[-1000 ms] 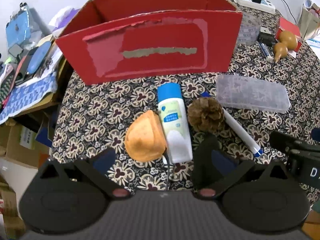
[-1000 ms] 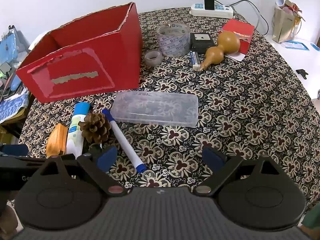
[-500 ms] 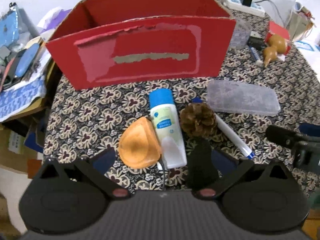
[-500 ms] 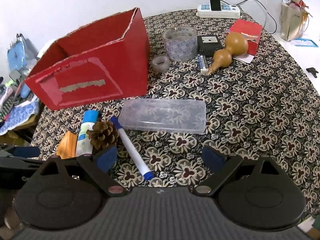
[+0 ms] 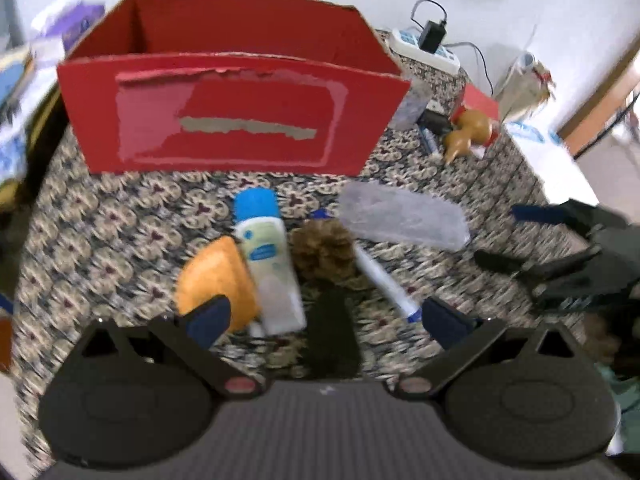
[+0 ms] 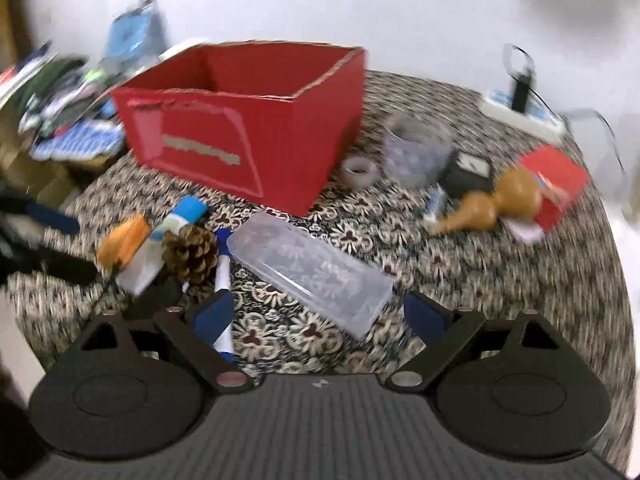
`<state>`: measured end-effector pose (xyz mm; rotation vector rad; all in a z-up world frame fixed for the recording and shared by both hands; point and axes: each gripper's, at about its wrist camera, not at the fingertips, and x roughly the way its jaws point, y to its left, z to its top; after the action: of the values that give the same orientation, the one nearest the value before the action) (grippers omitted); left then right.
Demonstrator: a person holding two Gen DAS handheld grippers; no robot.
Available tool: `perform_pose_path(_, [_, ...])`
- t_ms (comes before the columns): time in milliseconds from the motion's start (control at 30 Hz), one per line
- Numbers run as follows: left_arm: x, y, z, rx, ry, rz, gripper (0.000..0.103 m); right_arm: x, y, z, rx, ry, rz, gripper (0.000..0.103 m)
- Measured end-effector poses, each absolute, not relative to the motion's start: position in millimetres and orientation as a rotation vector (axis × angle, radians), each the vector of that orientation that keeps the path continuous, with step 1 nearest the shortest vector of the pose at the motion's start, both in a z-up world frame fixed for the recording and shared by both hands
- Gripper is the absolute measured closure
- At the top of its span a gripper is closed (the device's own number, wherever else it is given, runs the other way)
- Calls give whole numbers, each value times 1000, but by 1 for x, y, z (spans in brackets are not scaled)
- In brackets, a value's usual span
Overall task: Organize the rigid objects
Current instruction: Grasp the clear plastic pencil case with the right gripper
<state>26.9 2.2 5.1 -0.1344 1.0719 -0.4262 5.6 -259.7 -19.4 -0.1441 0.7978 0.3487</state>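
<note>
A red cardboard box (image 5: 224,120) (image 6: 240,140) stands open at the back of the patterned table. In front of it lie an orange piece (image 5: 212,280) (image 6: 122,240), a white bottle with a blue cap (image 5: 268,260) (image 6: 168,236), a pine cone (image 5: 322,252) (image 6: 190,250), a white marker with blue ends (image 5: 384,280) (image 6: 222,288) and a clear plastic case (image 5: 404,216) (image 6: 312,272). My left gripper (image 5: 326,322) is open and empty, just short of the bottle and cone. My right gripper (image 6: 318,316) is open and empty, over the near end of the case.
Tape rolls (image 6: 416,152), a small black box (image 6: 468,168), a gourd (image 6: 492,204) (image 5: 468,132), a red packet (image 6: 556,184) and a power strip (image 6: 520,112) sit at the right back. Cluttered papers (image 6: 72,132) lie beyond the table's left edge.
Both grippers have swung quickly and the frames are blurred. The right view has turned left and closer to the case. The left view has pulled back and tilted. Objects have not moved.
</note>
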Motion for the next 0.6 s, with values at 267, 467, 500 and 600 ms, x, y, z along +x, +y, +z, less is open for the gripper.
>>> perform_pose_path(267, [66, -38, 13, -409, 1159, -406, 2, 45, -268, -37, -345, 802, 591, 23])
perform_pose_path(467, [85, -68, 1, -522, 1243, -352, 2, 64, -269, -52, -438, 839, 734, 24])
perform_pose_path(500, [88, -72, -2, -541, 1256, -344, 2, 66, -269, -55, -439, 849, 755, 24])
perform_pose_path(600, [96, -88, -8, -559, 1278, -296, 2, 70, -269, -62, -438, 881, 773, 24])
